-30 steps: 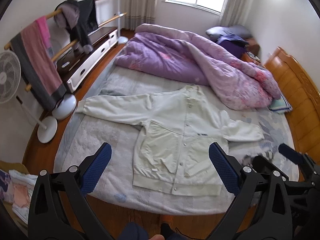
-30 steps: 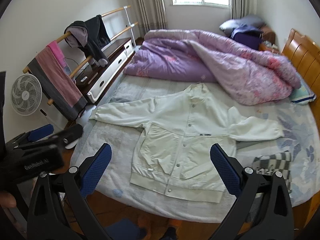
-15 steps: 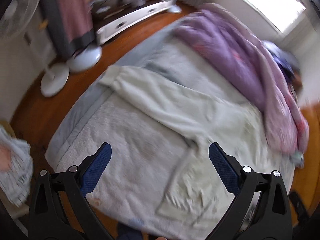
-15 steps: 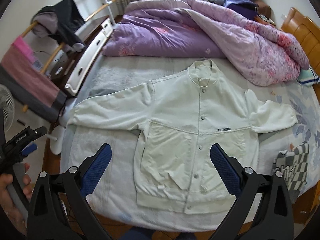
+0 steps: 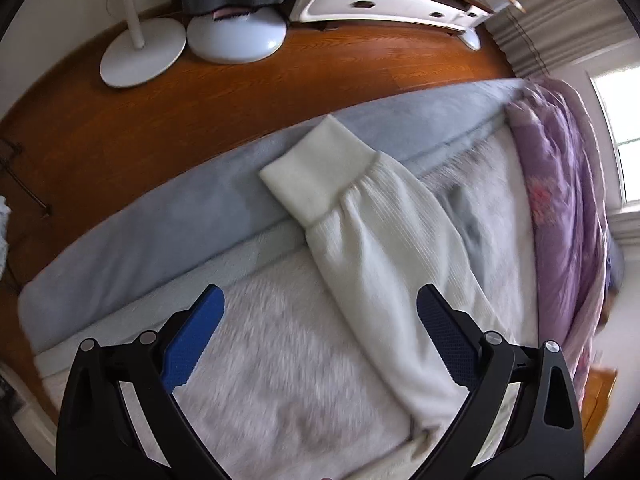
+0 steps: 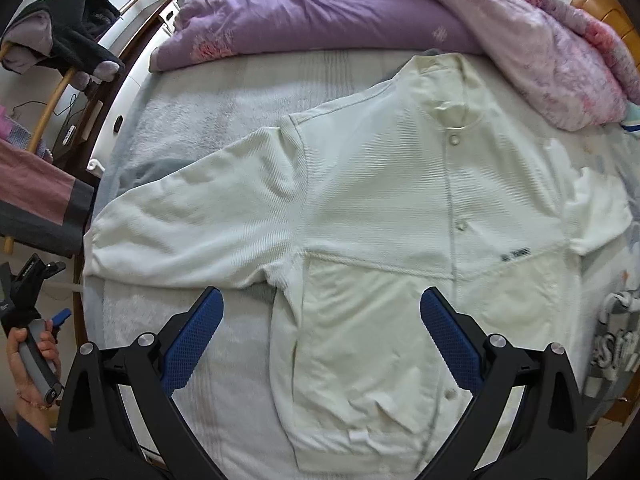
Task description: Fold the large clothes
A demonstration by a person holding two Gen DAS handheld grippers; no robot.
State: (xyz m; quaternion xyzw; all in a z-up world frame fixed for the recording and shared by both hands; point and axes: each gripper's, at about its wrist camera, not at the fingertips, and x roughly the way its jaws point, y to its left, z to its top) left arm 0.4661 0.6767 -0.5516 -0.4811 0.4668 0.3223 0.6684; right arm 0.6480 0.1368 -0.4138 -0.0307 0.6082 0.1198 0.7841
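Note:
A white snap-button jacket (image 6: 400, 208) lies flat and face up on the bed, sleeves spread out. In the left wrist view its left sleeve (image 5: 384, 264) runs to a ribbed cuff (image 5: 316, 176) at the bed's side edge. My left gripper (image 5: 320, 324) is open and empty, low over that sleeve, short of the cuff. My right gripper (image 6: 320, 324) is open and empty, above the jacket's lower left front near the armpit. The left gripper also shows in the right wrist view (image 6: 32, 296), held in a hand at the bed's left side.
A purple quilt (image 6: 360, 4) is heaped behind the collar. A checked cloth (image 6: 616, 340) lies at the bed's right edge. Left of the bed are wood floor (image 5: 280, 80), two fan bases (image 5: 144, 56), a white cabinet (image 5: 380, 4) and a clothes rail (image 6: 60, 80).
My left gripper has swung left and dropped close to the left sleeve and its cuff. My right gripper has moved down and nearer over the jacket's body. Both stay open.

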